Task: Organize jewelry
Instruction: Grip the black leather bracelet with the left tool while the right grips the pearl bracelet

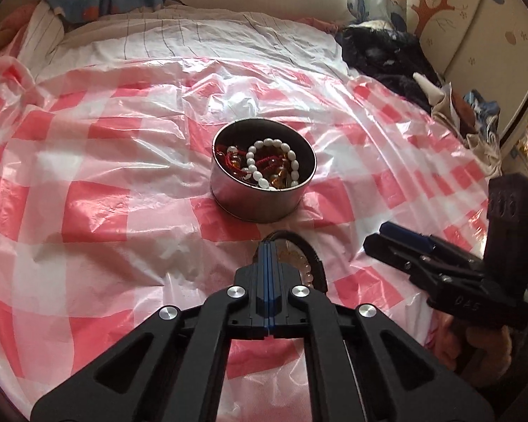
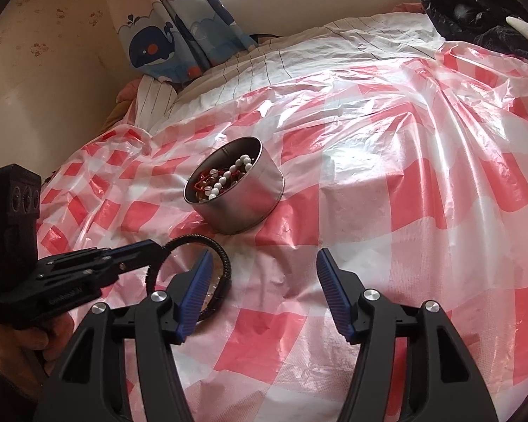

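While its blue pads are pressed flat together, the left hand-held gripper (image 1: 268, 246) pinches the rim of a black bracelet (image 2: 193, 239), a ribbed ring that tilts up from the bed at the gripped side (in the right wrist view the pads meet on the ring's left edge). Some clear, amber-tinted beads (image 1: 299, 263) show inside the ring, just right of the left gripper's fingers; whether they belong to the bracelet I cannot tell. The bracelet's far side rests on the sheet (image 2: 369, 161), a crinkled plastic cover in red and white checks spread over the bed.

The right hand-held gripper (image 2: 264, 263) stands wide, nothing between its pads, and hovers over the sheet just right of the bracelet; its left pad overlaps the ring in view, and contact cannot be told.

Just beyond the bracelet sits a round metal tin (image 1: 257, 204), upright and open. In it lie a white bead bracelet (image 1: 278, 161), red cord (image 1: 267, 161) and amber beads, tangled together.

Further off are a striped white bedsheet (image 1: 193, 38), a whale curtain (image 2: 165, 42) and a dark heap (image 1: 380, 49) at the bed's right edge
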`<state>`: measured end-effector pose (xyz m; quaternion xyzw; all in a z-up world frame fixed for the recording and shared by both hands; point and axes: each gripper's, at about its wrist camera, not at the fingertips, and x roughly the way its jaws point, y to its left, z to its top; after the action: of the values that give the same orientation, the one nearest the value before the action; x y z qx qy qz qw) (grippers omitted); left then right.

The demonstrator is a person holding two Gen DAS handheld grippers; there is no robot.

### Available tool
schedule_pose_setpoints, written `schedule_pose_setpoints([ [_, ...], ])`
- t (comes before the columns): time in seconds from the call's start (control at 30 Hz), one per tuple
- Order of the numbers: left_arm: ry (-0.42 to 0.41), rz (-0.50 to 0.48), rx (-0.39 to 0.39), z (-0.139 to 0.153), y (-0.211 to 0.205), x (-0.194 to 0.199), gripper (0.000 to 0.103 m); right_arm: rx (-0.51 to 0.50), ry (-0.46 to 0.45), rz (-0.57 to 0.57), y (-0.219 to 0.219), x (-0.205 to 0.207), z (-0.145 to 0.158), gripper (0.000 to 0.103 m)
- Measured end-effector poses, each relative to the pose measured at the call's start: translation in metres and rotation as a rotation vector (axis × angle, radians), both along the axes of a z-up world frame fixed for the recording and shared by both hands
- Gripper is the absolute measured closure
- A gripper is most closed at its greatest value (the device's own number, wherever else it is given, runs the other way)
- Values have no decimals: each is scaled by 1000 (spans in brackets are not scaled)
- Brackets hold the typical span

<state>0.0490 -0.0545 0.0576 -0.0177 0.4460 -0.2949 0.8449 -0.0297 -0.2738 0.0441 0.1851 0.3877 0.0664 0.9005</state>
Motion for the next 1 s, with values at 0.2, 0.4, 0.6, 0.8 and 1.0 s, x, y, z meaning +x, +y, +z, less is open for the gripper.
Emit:
schedule_pose_setpoints([
  [0.2,20,55,57,-8,10,10,103,-78,9,76,22,2,-3,44],
  [0.4,-73,1,251,-23,-23,1,73,-38,20,40,12,3,-6,44],
  [0.6,-65,-40,331,-44,-40,-1,88,-36,17,55,14,3,-6,44],
  [0.8,62,-9,10,-21,-7,6,95,-40,27,48,13,3,-7,44],
  [1.0,83,70,-121,-8,22,12,94,-66,33,111,28,6,-11,43],
])
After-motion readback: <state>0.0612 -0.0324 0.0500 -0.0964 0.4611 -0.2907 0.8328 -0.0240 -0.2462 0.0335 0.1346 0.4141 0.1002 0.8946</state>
